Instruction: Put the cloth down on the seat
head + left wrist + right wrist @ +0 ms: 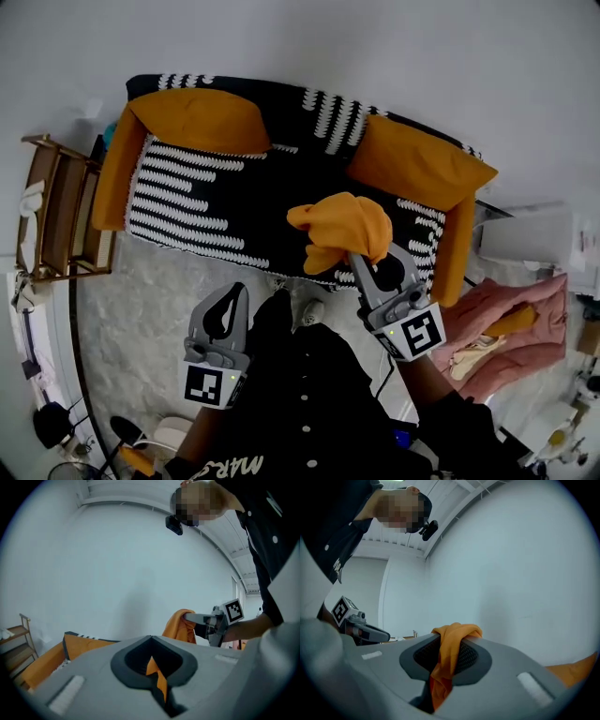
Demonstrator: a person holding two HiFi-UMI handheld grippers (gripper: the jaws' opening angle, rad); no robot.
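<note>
Orange cloth over the sofa
The soft, bunched orange fabric cloth [345,221] hangs clamped in the right tongs [362,259] above the black-and-white striped sofa seat [206,202]. It looks light and limp, best held by a gathered fold. The left tongs [231,298] are closed and empty.

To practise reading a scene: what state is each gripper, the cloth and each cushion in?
Left gripper: shut, empty.
Right gripper: shut on the cloth.
Cloth: bunched, held above the seat.
Left cushion: propped in the sofa's corner.
Right cushion: propped in the other corner.
</note>
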